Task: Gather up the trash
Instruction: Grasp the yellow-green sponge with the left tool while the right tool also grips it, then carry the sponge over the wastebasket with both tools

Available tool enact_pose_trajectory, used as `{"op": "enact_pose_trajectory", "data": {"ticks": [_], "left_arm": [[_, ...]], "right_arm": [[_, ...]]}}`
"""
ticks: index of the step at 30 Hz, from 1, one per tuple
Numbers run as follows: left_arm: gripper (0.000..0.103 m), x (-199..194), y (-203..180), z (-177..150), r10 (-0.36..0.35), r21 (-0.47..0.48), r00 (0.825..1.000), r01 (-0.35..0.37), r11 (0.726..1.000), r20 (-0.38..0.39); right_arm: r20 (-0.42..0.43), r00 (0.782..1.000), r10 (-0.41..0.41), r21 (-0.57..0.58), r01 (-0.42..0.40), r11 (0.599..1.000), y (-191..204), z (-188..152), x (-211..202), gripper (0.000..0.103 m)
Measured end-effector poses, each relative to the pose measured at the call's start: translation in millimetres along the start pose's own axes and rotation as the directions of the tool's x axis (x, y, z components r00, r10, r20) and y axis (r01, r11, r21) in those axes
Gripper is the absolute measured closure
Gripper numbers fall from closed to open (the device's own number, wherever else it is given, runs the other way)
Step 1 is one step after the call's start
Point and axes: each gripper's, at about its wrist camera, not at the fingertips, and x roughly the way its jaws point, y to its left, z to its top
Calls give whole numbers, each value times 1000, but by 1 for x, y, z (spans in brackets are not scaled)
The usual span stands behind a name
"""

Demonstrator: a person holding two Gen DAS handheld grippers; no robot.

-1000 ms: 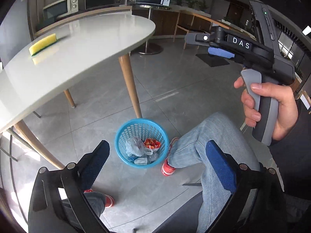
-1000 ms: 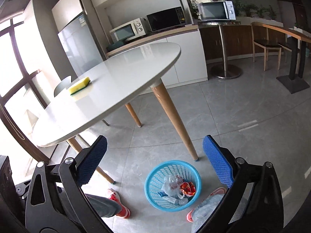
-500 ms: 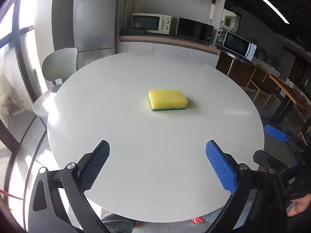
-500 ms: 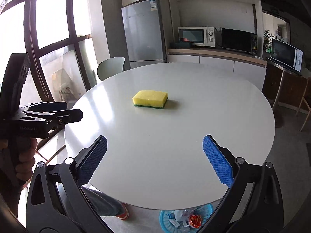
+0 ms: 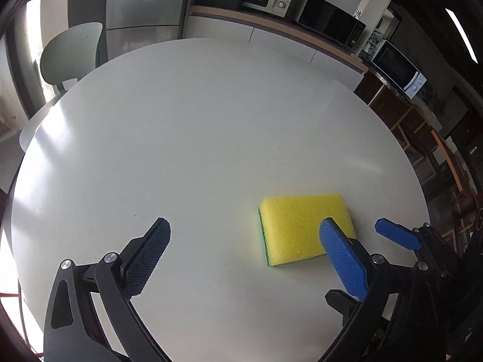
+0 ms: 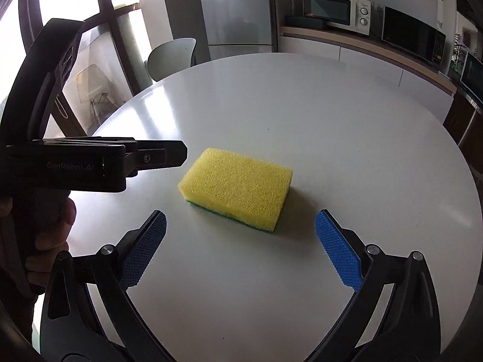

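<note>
- The left gripper (image 5: 247,255) hangs over the white table (image 5: 181,138), jaws spread wide, holding nothing.
- The yellow sponge (image 6: 237,187) lies flat near the table's middle.
- The right gripper (image 6: 240,249) gapes wide just short of the sponge, empty.

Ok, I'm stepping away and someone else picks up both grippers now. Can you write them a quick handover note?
Left gripper: open, empty, low over the white table, left of the sponge.
Right gripper: open, empty, facing the sponge.
The sponge lies flat, yellow side up, untouched.
No trash shows on the table; the bin is out of view now.
Left: decide whether the sponge needs anything, then check for stray trash.
</note>
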Motion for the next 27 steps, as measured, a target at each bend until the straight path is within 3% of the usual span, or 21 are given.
{"op": "enact_pose_trajectory", "data": {"ticks": [3,5,7,8,9,11,15,20,24,27], "left_arm": [[8,22,-7,7,18,33,999,-16,999,-51],[17,34,-9,4,-22,30,994,26,999,-104],[22,31,-14,-1,-23,51,996,28,998,-87],[30,28,-16,-4,-39,51,995,44,998,-89],[44,25,-18,-6,-67,50,993,72,996,-95],[59,18,-24,-11,-103,49,989,109,993,-108],[61,-4,-42,-27,-77,117,994,86,989,-77],[61,-51,-81,-59,-130,178,991,134,975,-31],[60,-88,-131,-102,-185,262,983,178,948,0],[59,-107,-175,-144,-227,329,974,207,921,23]], "right_arm": [[-41,998,50,20,-49,999,-3,8,21,13],[-73,994,80,55,-76,996,-5,6,33,34],[-53,996,70,54,-67,996,-3,3,31,35],[-49,997,61,50,-59,997,-3,1,29,39],[-45,997,59,48,-57,997,-2,0,26,41],[-40,997,72,60,-69,996,-3,-5,18,49],[6,998,69,52,-69,996,-2,-20,-13,52],[87,996,21,33,-24,999,-3,-56,-82,52],[151,987,-46,38,41,998,-9,-107,-149,52],[204,974,-93,113,71,991,-19,-162,-197,52]]}}
